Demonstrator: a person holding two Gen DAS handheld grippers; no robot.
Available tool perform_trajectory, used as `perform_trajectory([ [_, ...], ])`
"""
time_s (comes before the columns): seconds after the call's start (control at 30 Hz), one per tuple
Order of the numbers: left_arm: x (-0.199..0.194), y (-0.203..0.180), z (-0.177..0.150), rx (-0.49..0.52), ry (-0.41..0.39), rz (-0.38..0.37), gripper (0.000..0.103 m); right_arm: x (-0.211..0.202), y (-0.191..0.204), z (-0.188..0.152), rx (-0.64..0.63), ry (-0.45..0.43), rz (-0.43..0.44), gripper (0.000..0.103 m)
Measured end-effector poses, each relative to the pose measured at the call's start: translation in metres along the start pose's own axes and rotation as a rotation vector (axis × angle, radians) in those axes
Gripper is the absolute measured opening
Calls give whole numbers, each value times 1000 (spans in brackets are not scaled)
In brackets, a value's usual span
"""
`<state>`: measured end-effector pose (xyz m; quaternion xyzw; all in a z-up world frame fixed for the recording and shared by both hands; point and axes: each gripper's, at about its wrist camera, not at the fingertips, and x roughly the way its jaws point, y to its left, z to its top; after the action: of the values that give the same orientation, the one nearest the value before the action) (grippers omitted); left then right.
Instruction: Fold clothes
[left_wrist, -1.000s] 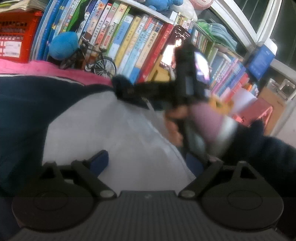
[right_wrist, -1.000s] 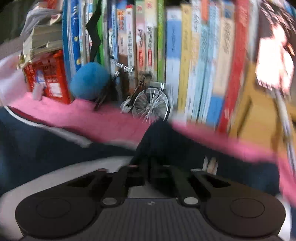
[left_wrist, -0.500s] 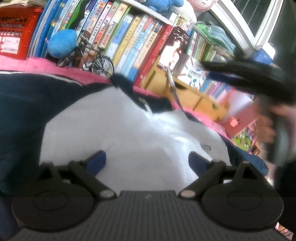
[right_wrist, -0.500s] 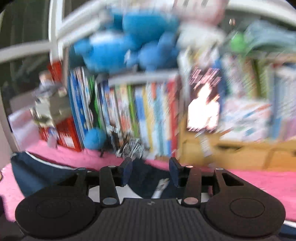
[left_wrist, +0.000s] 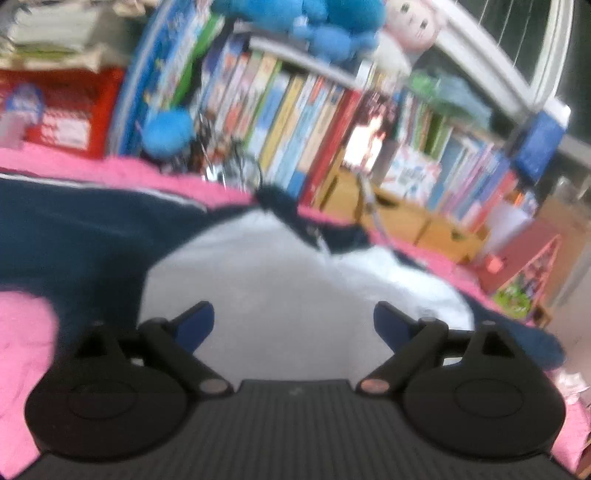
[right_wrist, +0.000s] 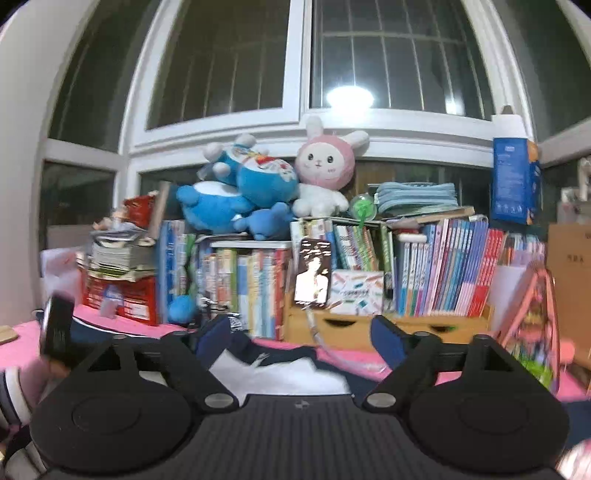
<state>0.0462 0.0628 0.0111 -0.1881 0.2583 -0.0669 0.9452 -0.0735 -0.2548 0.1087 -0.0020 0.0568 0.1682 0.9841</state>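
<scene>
Both grippers spread wide and empty over a navy-and-white garment on a pink cover.

Left wrist view: the left gripper has its blue-padded fingers far apart, gripping nothing — the garment lies flat beneath and ahead, white panel at centre, navy sleeve running to 9 o'clock, dark collar at 12 o'clock. The pink cover shows at 8 o'clock, and a row of books stands beyond at 12 o'clock; this view is blurred. Right wrist view: the right gripper is also wide open and tilted up — the garment sits low at 6 o'clock between its fingers. Plush toys top the books under a dark window at 12 o'clock.
</scene>
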Motion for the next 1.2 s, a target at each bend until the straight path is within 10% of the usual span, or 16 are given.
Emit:
perform_trajectory([
  [0.2, -99, -36, -54, 138, -158, 125, 95, -31, 52, -97, 166, 22, -12, 86],
  [0.43, -121, -46, -119, 157, -171, 222, 95, -31, 123, -161, -12, 87, 47, 86],
  [0.7, -129, -45, -175, 299, -198, 385, 96, -47, 118, -182, -8, 55, -59, 86],
  [0.87, -155, -35, -173, 251, -201, 330, 96, -48, 105, -187, 10, 71, -93, 87],
  [1.03, -208, -7, -133, 164, -169, 81, 98, -46, 104, -189, 14, 70, -89, 88],
  [1.2, -235, -10, -116, 159, -248, 178, 98, -45, 106, -188, 11, 66, -106, 88],
])
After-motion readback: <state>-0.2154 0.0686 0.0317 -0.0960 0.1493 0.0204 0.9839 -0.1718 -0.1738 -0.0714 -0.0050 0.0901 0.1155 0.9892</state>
